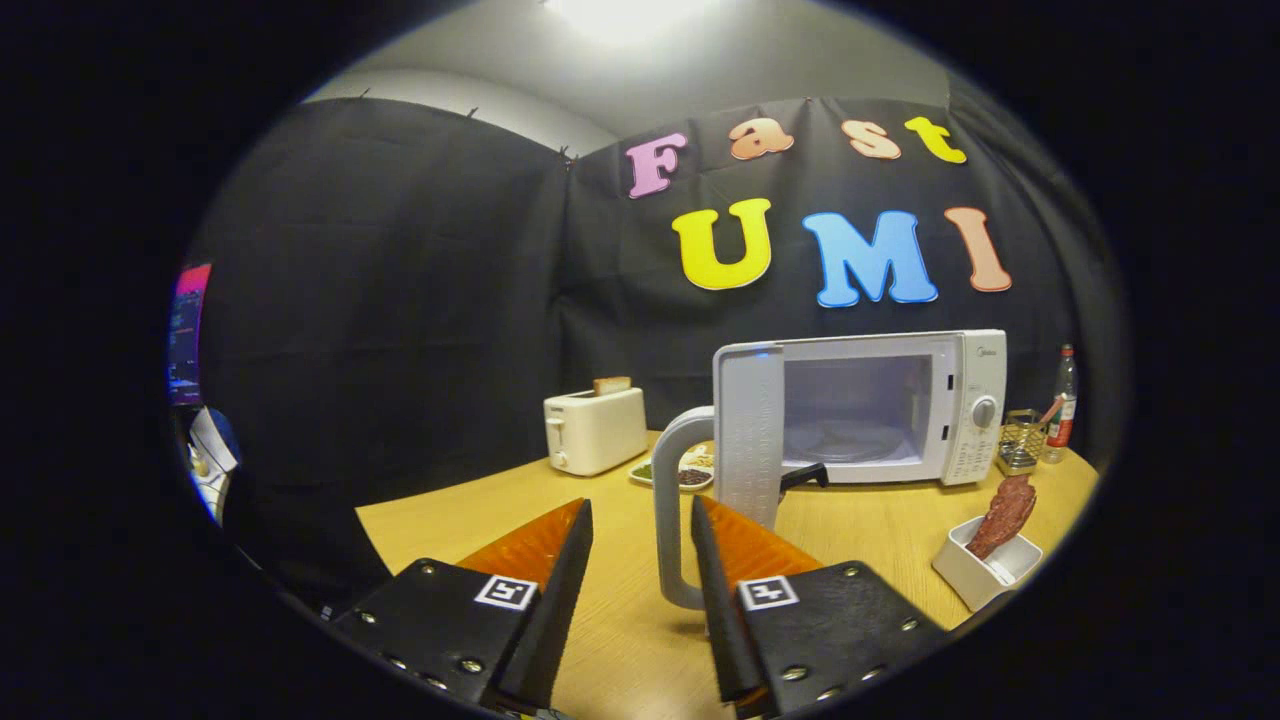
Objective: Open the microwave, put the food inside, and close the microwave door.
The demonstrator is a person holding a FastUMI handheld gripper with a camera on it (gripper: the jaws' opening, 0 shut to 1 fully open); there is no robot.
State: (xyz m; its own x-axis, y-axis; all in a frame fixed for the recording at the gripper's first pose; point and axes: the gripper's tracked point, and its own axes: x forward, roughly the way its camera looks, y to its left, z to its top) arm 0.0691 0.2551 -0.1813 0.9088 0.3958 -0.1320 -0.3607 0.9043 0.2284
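Tool (640, 520) fingers apart, holding nothing; door handle (668, 500) btwn tips; microwave (900, 405) door wide open.

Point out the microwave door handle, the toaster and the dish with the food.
microwave door handle (668, 505): gripper view, on its vertical bar, just ahead of the open fingers.
toaster (595, 430): gripper view, on its front face.
dish with the food (965, 575): gripper view, on its near white wall.
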